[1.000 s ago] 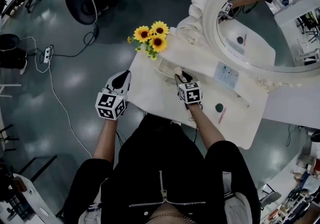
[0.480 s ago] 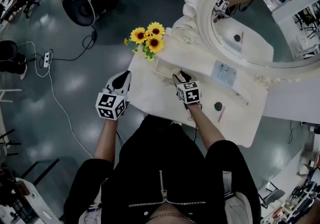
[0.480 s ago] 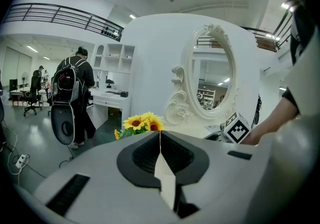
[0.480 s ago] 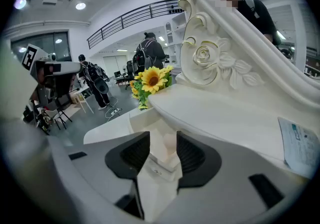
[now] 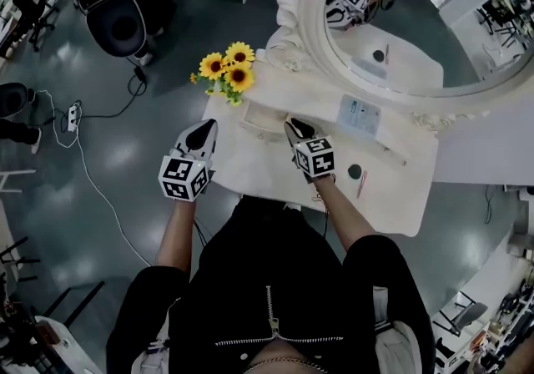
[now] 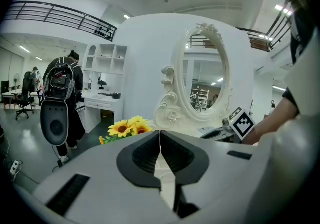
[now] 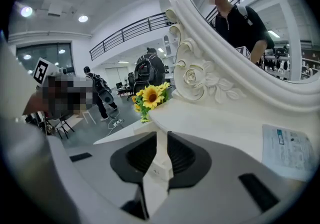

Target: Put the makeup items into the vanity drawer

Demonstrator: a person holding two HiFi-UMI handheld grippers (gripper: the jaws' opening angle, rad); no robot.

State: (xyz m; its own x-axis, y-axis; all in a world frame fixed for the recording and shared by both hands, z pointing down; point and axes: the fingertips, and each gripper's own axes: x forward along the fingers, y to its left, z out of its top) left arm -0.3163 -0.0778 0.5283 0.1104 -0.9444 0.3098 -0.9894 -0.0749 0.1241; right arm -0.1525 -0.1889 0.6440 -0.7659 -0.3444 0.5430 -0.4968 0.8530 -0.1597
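Note:
The white vanity table (image 5: 275, 165) carries a small open drawer (image 5: 248, 123) at its back left. My right gripper (image 5: 292, 122) (image 7: 161, 135) hangs just right of the drawer. Its jaws have just been closing and stand a narrow slit apart, with only white vanity surface showing through and nothing gripped. A dark round compact (image 5: 355, 171), a pink pencil (image 5: 361, 184) and a slim white stick (image 5: 390, 153) lie to the right. My left gripper (image 5: 206, 127) (image 6: 160, 133) is shut and empty, level with the table's left edge.
Sunflowers (image 5: 227, 72) (image 6: 125, 128) (image 7: 151, 96) stand at the back left corner beside the ornate oval mirror (image 5: 392, 22). A leaflet (image 5: 360, 113) lies under the mirror. On the floor to the left are an office chair (image 5: 121, 26) and a power strip (image 5: 73, 113).
The cream item at my right gripper's tips over the drawer is gone from them, and that gripper has lifted a little. The left gripper has shifted slightly.

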